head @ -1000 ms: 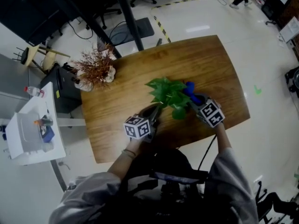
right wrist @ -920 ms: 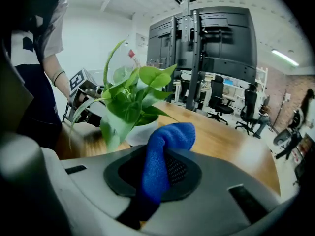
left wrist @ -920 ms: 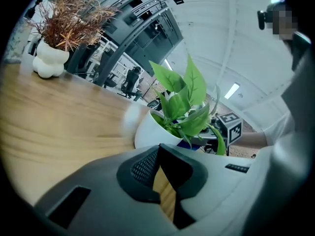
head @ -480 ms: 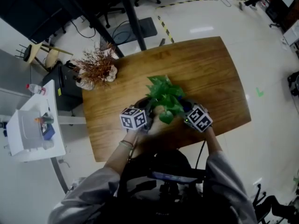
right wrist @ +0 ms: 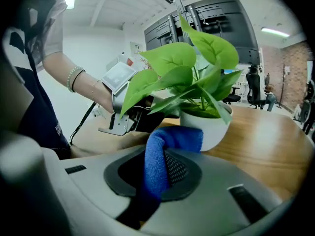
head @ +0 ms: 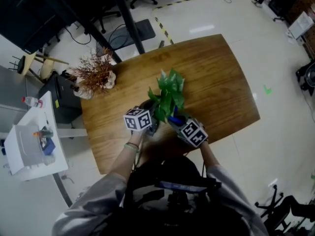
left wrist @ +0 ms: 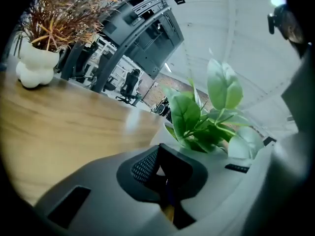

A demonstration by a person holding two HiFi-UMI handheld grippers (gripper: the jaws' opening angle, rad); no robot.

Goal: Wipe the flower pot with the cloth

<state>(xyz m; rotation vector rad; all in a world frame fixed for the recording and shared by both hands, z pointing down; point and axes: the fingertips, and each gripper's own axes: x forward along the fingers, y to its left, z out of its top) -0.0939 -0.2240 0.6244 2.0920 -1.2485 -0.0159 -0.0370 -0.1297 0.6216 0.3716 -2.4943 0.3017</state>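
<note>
Blue cloth (right wrist: 165, 151) is pinched tight in our right gripper (right wrist: 165, 166), jaws closed down on it, with the folded end poking out past the tips and sitting right up against the side of the white flower pot (right wrist: 211, 129). We can't quite tell if it's actually touching. On the other side, our left gripper (left wrist: 165, 173) has its jaws nearly together, and it looks like they're clamped on the pot's rim, with a sliver of white showing between the pads. The pot stands upright on the wooden table (head: 211, 73), close to the edge nearest us and squeezed between the two grippers. From the head view the green leaves (head: 167, 95) pretty much cover it. Over at the far left corner of the table we've got a dried reddish plant in a lumpy white vase (left wrist: 37, 65), well apart from everything else.
</note>
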